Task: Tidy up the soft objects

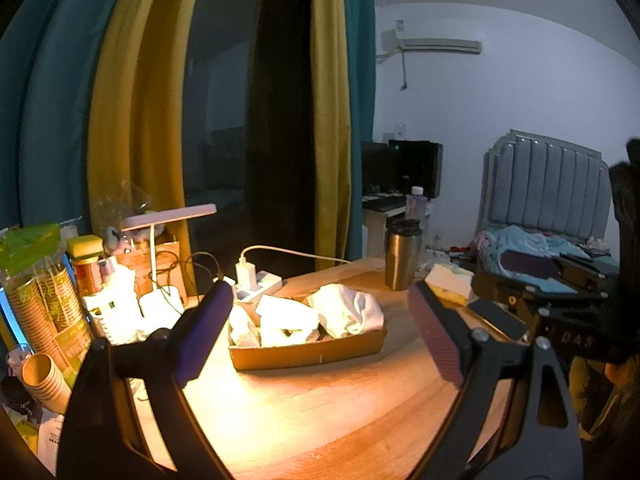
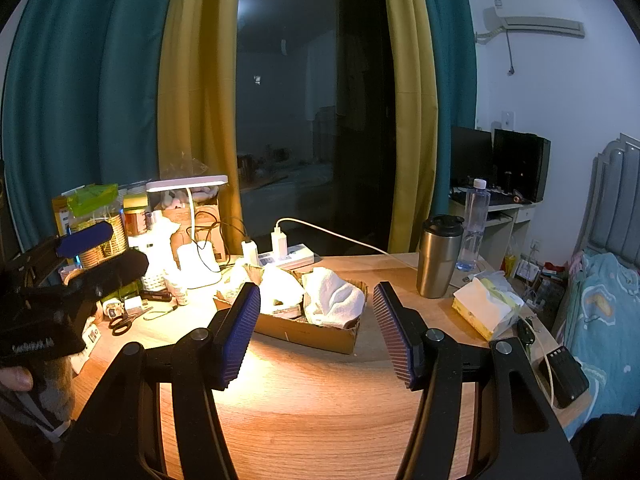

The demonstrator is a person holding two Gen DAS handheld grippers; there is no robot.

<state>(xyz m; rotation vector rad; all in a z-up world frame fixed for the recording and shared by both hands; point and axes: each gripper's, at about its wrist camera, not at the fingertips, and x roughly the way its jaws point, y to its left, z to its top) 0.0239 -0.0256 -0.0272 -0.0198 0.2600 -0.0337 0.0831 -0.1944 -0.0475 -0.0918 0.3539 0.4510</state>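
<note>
A shallow cardboard tray [image 1: 308, 354] [image 2: 320, 334] sits mid-table under the lamp light. Several white cloths [image 1: 346, 312] [image 2: 334, 296] lie bunched inside it. My left gripper [image 1: 320, 320] is open and empty, held above the table in front of the tray. My right gripper [image 2: 316, 320] is open and empty too, also short of the tray. The left gripper also shows at the left edge of the right wrist view [image 2: 100, 248], with its jaws apart. The right gripper's body shows at the right edge of the left wrist view [image 1: 560, 304].
A steel tumbler [image 2: 438, 256], a water bottle [image 2: 474, 224] and a tissue pack [image 2: 490, 306] stand at the right. A power strip [image 2: 286, 256], a desk lamp [image 2: 188, 184], scissors [image 2: 126, 320], paper cups [image 1: 42, 376] and jars crowd the left. A bed [image 2: 600, 320] lies beyond the table's right edge.
</note>
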